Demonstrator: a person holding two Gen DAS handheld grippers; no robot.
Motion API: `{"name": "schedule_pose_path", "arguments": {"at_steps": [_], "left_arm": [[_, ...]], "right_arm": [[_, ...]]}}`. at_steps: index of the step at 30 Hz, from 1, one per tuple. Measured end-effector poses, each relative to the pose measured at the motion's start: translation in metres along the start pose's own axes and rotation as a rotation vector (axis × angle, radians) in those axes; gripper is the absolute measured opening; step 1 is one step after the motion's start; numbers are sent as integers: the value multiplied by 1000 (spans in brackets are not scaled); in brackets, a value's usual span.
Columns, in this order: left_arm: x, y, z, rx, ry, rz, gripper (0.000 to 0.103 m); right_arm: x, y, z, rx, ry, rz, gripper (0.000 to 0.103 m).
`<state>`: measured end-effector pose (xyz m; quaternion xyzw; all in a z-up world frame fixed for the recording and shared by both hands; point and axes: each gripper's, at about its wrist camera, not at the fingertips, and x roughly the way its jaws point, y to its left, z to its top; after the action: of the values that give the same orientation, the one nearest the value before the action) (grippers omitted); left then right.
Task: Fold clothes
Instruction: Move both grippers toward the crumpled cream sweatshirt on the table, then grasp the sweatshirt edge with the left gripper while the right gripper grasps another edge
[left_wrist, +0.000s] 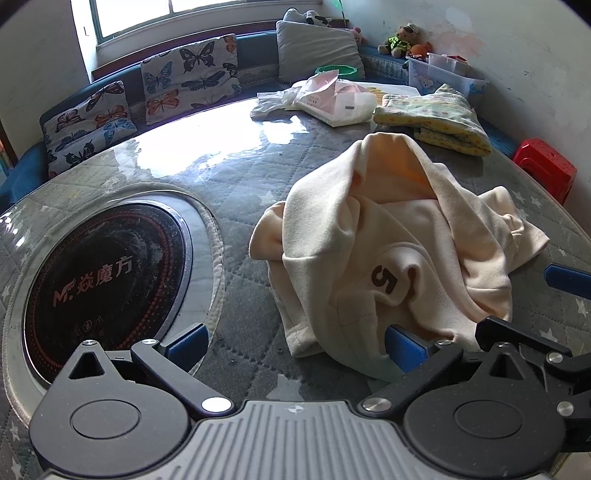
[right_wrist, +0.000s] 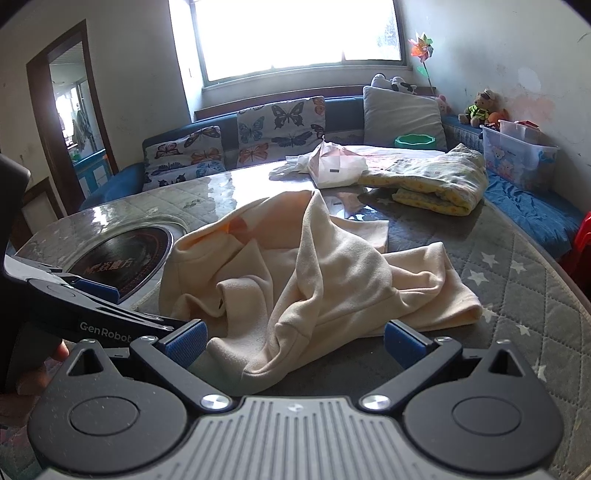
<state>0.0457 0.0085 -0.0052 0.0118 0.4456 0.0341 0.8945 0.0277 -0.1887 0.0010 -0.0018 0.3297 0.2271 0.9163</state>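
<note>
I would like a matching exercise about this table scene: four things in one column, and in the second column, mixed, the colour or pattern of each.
Things:
1. crumpled garment
2. folded blanket
3. stool
4. cushions

Colour or pattern:
A. red
B. butterfly print
C. cream with a brown "5"
D. yellow with small prints

Pairs: 1-C, 2-D, 3-A, 4-B
</note>
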Motion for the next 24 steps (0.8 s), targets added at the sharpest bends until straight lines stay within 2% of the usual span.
{"name": "schedule_pose_path", "arguments": {"at_steps": [24], "left_arm": [[11, 1, 14, 0, -1, 31, 103]], "right_arm": [[13, -2, 10, -24, 6, -20, 103]]}}
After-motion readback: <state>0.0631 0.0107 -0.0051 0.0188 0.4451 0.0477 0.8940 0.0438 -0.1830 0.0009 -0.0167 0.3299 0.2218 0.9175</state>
